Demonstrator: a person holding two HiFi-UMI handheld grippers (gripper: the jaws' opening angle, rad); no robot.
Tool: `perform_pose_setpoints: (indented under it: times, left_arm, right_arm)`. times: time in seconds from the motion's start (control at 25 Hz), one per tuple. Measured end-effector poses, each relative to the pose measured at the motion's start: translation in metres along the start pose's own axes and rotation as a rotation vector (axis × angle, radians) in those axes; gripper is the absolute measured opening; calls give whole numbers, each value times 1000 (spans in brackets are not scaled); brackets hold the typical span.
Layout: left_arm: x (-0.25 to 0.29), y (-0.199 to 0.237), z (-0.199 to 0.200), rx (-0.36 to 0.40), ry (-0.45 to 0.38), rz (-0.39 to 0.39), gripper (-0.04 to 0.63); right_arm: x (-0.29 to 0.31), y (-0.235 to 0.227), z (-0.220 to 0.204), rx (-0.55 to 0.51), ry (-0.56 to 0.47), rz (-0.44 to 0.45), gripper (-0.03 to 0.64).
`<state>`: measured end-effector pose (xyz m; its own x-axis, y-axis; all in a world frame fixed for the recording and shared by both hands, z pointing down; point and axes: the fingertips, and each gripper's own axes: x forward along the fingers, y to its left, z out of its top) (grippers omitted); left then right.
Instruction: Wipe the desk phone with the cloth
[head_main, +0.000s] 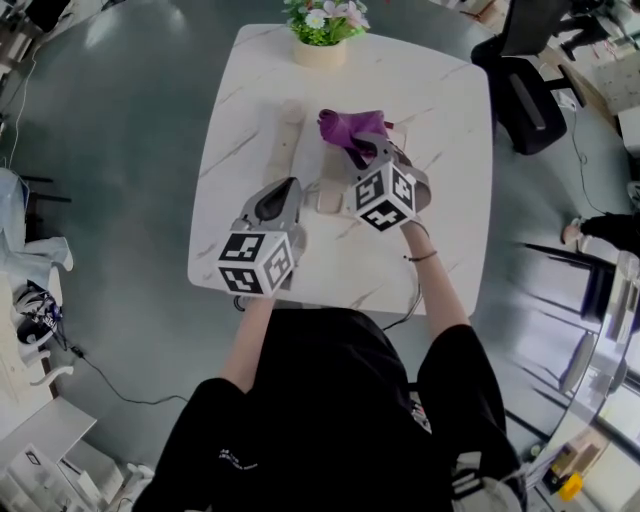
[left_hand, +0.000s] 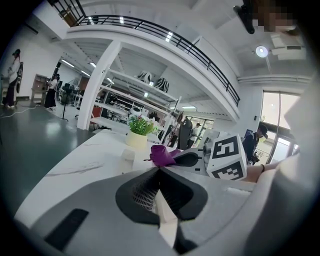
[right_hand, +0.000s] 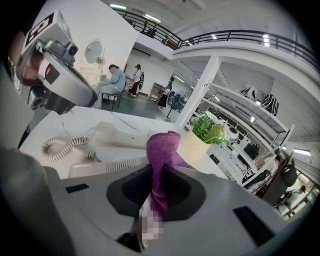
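Nearest the camera, a person in a black top (head_main: 330, 400) stretches both forearms over the white, marble-veined square bench (head_main: 440, 120). The left tool (head_main: 290, 186) hangs low just left of the beige plastic desk phone (head_main: 329, 190). Its jaws are pressed together and grip nothing.

The right tool (head_main: 364, 150) is just right of the phone and a little farther out. Its jaws are clamped on a purple soft-pile cloth (head_main: 350, 125). The cloth stands up out of the tips and bunches just beyond the phone's far end, but I cannot tell whether it touches the phone.

The phone's body lies flat on the bench between the two tools, with its ribbed grille (right_hand: 107, 166) showing in the right gripper view. Its beige handset (head_main: 287, 135) is off the body. It lies on the bench to the phone's left and beyond, pointing away from the person. A coiled beige cord (right_hand: 62, 147) curls on the bench beside the phone.

Well beyond the phone, at the bench's far edge, stands a cream round pot of green leaves and pale flowers (head_main: 320, 50). To the phone's far right, a black office chair (head_main: 530, 95) stands on the grey floor (head_main: 130, 130).
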<state>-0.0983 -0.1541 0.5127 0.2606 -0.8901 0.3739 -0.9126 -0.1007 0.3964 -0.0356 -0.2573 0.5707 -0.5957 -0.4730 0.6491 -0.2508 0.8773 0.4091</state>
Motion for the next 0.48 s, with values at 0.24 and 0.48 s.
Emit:
perform_pose_setpoints:
  times: [0.24,0.48]
  left_arm:
    - [-6,1,-2,4,-2,4,-2]
    - [-11,4,-1,7,-6,9,-2]
  right_arm:
    - [-3,5,-1,2,9,4,37]
    - [-7,13,-1,5,17,23,37]
